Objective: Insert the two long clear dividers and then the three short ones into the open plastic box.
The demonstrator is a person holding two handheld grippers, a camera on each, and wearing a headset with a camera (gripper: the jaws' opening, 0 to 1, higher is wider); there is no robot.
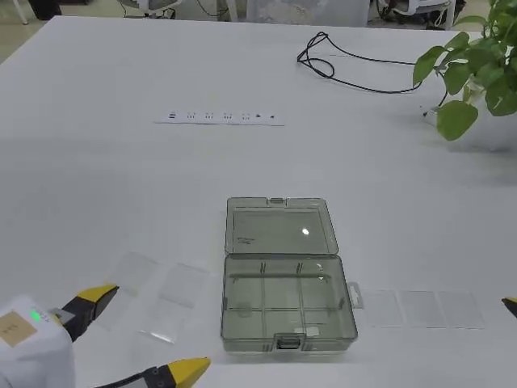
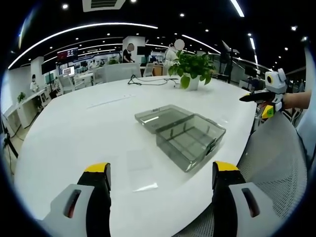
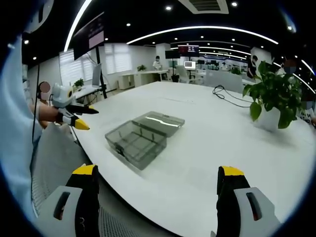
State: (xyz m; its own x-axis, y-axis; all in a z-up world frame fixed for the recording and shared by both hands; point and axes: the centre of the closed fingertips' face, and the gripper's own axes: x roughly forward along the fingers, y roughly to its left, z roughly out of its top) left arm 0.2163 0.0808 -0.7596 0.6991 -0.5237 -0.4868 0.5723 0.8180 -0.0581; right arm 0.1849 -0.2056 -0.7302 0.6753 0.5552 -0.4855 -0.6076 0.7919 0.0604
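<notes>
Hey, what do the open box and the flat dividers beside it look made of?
Box: smoky translucent plastic, glossy; the lid catches a light glint. Dividers: clear, probably thin plastic; the white table shows through, only faint edges visible.

Open box (image 1: 242, 333), dividers (image 1: 184, 284) either side
</notes>
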